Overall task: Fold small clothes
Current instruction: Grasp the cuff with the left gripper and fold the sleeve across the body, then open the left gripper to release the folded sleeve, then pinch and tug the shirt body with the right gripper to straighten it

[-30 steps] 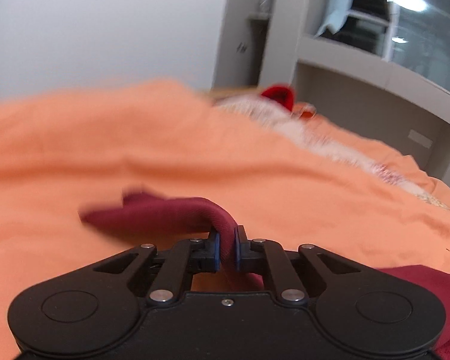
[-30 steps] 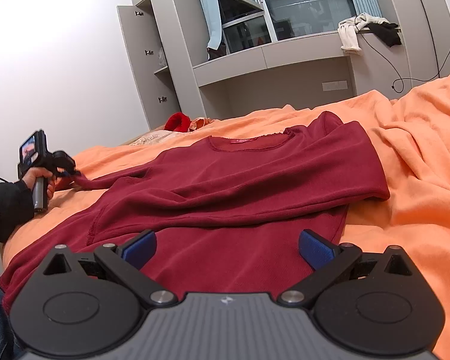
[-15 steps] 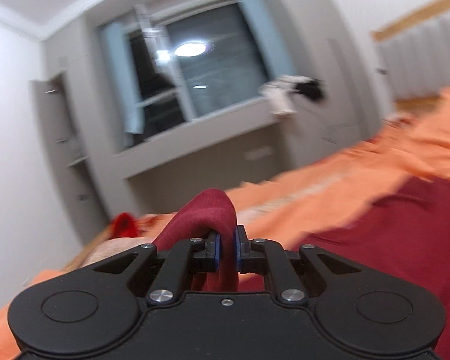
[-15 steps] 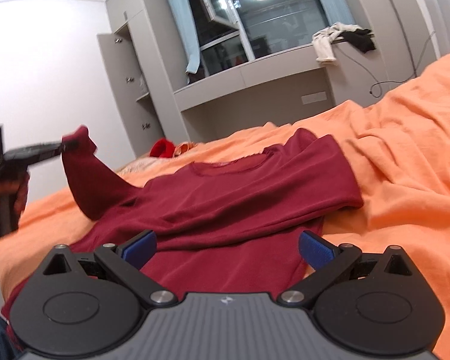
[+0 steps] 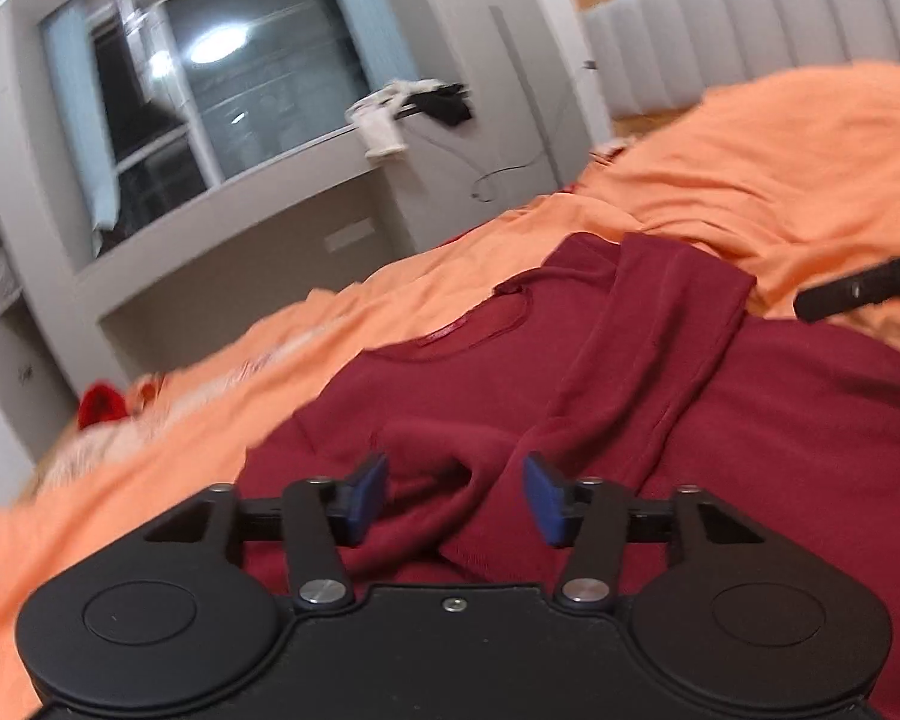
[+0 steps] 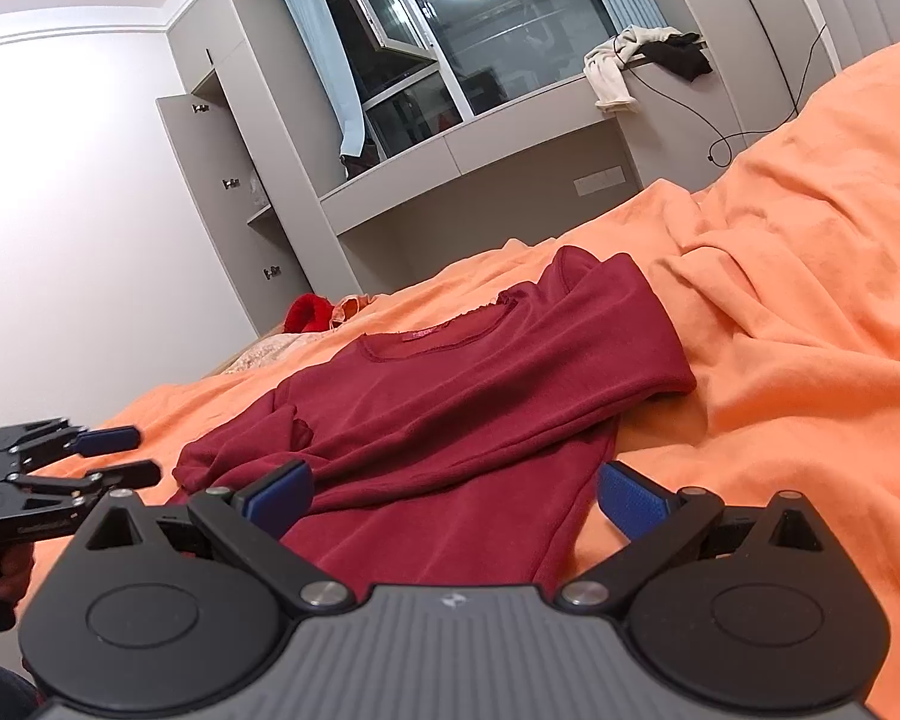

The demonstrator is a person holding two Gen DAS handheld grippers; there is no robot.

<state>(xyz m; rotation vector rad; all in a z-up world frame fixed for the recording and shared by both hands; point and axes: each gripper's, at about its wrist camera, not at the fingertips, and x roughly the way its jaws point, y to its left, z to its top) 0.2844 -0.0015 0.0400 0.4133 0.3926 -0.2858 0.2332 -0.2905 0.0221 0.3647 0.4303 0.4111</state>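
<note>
So, partway through: the dark red long-sleeved top (image 6: 450, 420) lies flat on the orange bedspread (image 6: 780, 330), neckline (image 6: 444, 336) toward the far side, hem toward the near side; both sleeves appear folded in across the body; the right sleeve (image 6: 600, 354) lies as a neat band slanting across the chest; the left sleeve (image 5: 630, 372) sits over the front in looser, bunched folds, its cuff end crumpled just ahead of the left gripper (image 5: 455, 495).

Left gripper: fingers apart at a moderate width, nothing between them, cloth lying under and beyond the blue pads (image 5: 369, 489); seen from the right wrist view it hovers at the left edge of the garment, just beside the bunched cuff. Right gripper (image 6: 450, 495): fingers spread wide, holding nothing, poised over the near hem.

Judgement on progress: sleeves in, body fold not yet made; the hem half has to go up toward the collar, perhaps after smoothing the crumpled left cuff; no finished, compact fold visible. Red item (image 6: 309, 312) at the far left and loose clothes on the window ledge (image 6: 642, 60); whether they belong to the task, cannot tell.
</note>
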